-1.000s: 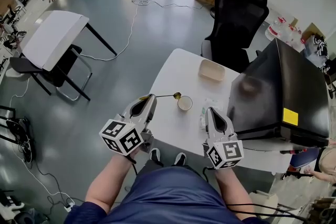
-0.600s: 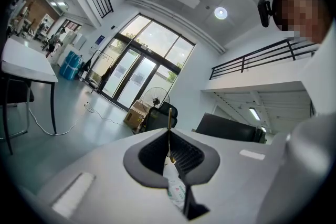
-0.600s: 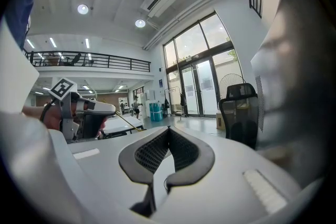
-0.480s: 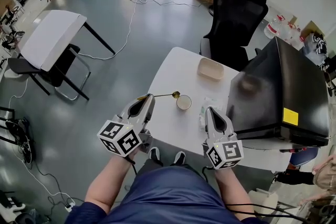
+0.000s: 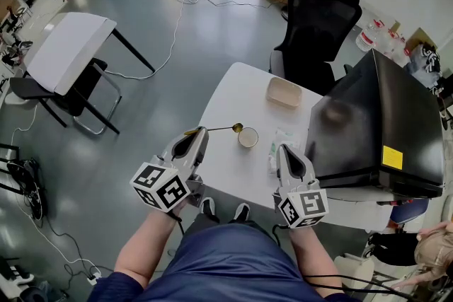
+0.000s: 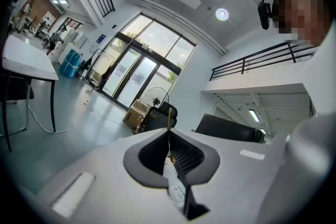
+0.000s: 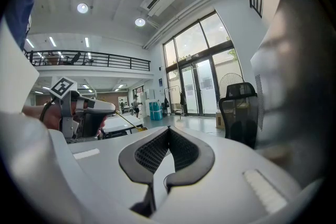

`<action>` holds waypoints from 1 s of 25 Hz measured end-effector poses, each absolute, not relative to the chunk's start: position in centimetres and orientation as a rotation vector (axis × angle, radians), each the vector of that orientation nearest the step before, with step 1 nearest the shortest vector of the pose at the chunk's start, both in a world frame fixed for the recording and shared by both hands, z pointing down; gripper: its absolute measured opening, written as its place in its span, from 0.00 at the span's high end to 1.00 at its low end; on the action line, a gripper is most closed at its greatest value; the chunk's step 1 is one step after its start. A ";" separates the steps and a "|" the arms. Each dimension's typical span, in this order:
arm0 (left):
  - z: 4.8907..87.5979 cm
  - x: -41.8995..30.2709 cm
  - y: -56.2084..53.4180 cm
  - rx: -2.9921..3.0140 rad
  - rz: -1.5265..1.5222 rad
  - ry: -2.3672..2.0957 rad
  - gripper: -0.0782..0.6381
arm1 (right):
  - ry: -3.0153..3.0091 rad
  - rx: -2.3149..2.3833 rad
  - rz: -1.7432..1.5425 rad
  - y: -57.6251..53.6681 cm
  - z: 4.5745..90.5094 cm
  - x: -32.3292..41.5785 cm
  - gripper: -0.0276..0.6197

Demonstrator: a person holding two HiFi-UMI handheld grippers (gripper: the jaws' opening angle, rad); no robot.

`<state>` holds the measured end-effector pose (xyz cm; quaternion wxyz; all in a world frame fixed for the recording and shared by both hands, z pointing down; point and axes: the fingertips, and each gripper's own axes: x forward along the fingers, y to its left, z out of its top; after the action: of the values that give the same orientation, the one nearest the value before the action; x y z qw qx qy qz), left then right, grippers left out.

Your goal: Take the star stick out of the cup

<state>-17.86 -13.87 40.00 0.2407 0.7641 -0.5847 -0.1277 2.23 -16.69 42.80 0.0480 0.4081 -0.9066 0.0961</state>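
1. The left gripper (image 5: 200,131) is pinching the star stick (image 5: 216,129), its ribbed black pads pressed together on the thin gold shaft.
2. In the left gripper view, the stick (image 6: 168,131) is showing as a fine metal line rising straight up from the seam of the closed jaws.
3. The stick is lying roughly level above the white table (image 5: 237,92). Its small gold head is pointing at the cup (image 5: 248,139) and sitting just beside the rim; whether it is touching the rim cannot be told.
4. The cup is round and pale, standing upright on the smooth tabletop between the two grippers.
5. The right gripper (image 5: 284,148) is hovering near the cup's right side, its padded jaws pressed together on nothing.
6. A crinkled white packet (image 5: 278,145) is lying just beside that gripper's tip.
7. A shallow beige tray (image 5: 285,93) with rounded corners is sitting farther back on the table.
8. A glossy black box (image 5: 382,117) is filling the table's right side, with a black mesh chair (image 5: 322,10) behind it.
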 end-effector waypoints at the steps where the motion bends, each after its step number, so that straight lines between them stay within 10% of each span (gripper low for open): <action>1: 40.1 -17.8 -13.9 2.090 -0.351 -1.599 0.88 | -2.765 1.243 0.291 -16.7 42.8 2.2 0.95; 25: 40.0 -17.8 -14.1 2.092 -0.355 -1.586 0.88 | -2.763 1.222 0.276 -16.5 42.4 2.1 0.95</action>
<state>-17.78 -14.06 39.99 0.2436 0.7659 -0.5807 -0.1300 2.07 -16.52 42.37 0.0537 0.4022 -0.9094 0.0909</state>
